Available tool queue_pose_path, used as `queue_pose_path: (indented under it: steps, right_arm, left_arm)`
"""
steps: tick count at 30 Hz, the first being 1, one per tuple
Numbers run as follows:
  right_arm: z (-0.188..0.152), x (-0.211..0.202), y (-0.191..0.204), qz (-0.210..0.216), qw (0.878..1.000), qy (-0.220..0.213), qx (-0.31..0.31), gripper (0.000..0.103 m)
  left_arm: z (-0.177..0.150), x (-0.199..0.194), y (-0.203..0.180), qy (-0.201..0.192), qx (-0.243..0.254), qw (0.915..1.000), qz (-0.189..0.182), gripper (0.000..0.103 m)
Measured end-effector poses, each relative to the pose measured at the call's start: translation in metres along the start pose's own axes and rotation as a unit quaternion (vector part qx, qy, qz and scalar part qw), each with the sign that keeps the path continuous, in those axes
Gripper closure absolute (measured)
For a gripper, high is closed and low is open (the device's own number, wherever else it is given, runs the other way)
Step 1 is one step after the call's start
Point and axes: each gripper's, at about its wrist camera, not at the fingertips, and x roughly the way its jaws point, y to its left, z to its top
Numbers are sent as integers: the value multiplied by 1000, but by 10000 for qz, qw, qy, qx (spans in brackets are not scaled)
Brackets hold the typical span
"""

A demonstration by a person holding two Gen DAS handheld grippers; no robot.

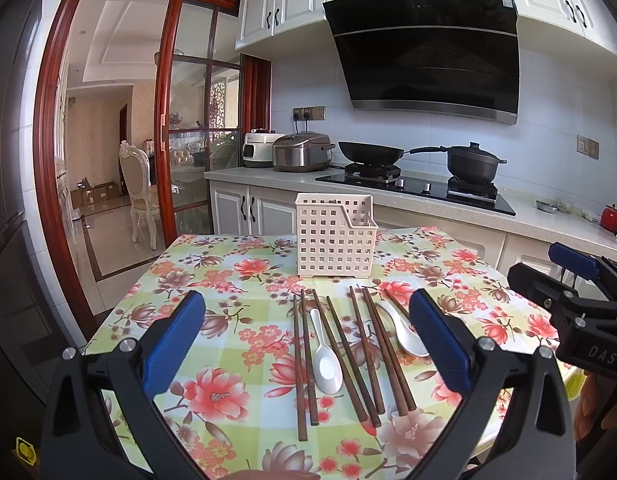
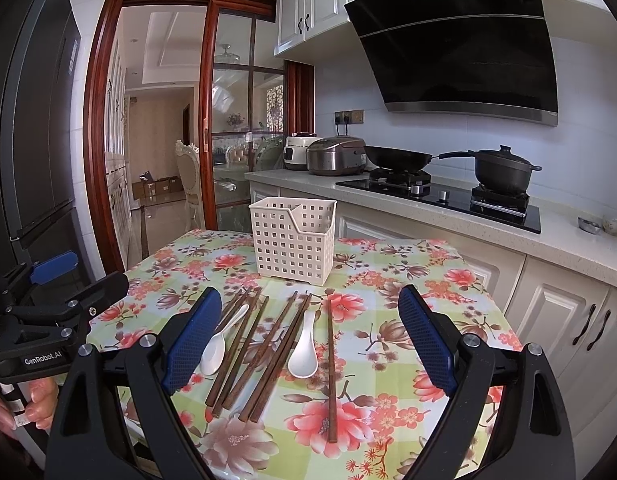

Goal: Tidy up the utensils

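**A:** Status of sorting?

**B:** Not begun, by the look of it. Left tongs (image 1: 308, 336) spread wide apart, holding nothing. Right tongs (image 2: 310, 334) likewise wide apart, empty. Both held above the near edge of the worktop (image 1: 156, 280).

**A:** Location of the utensils?

**B:** All loose on the floral cloth, between and just beyond the pads of each set of tongs. Brown chopsticks (image 1: 304, 364) laid roughly lengthwise, pointing away from the tongs, some overlapping. One single chopstick (image 2: 331, 368) set apart, toward the right pad of the right tongs. First white spoon (image 1: 326, 360) among the chopsticks, bowl toward the tongs. Second white spoon (image 1: 408, 336) close to the right pad of the left tongs.

**A:** And the holder?

**B:** White lattice caddy (image 1: 334, 240) upright, well beyond the utensils, straight ahead of both tongs. Divided inside; contents hard to make out, probably none.

**A:** Remaining work?

**B:** Everything, judging from the layout: collect chopsticks, collect both spoons, drop into the caddy. Thin sticks lying flat likely to need a careful low pinch.
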Motion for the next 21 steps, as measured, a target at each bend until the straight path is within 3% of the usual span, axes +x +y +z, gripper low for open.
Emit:
queue_pose_path:
  steps: [21]
  right_arm:
    - [2, -1, 0, 7, 10000, -18, 6, 18]
  left_arm:
    - [0, 1, -2, -4, -2, 10000, -24, 4]
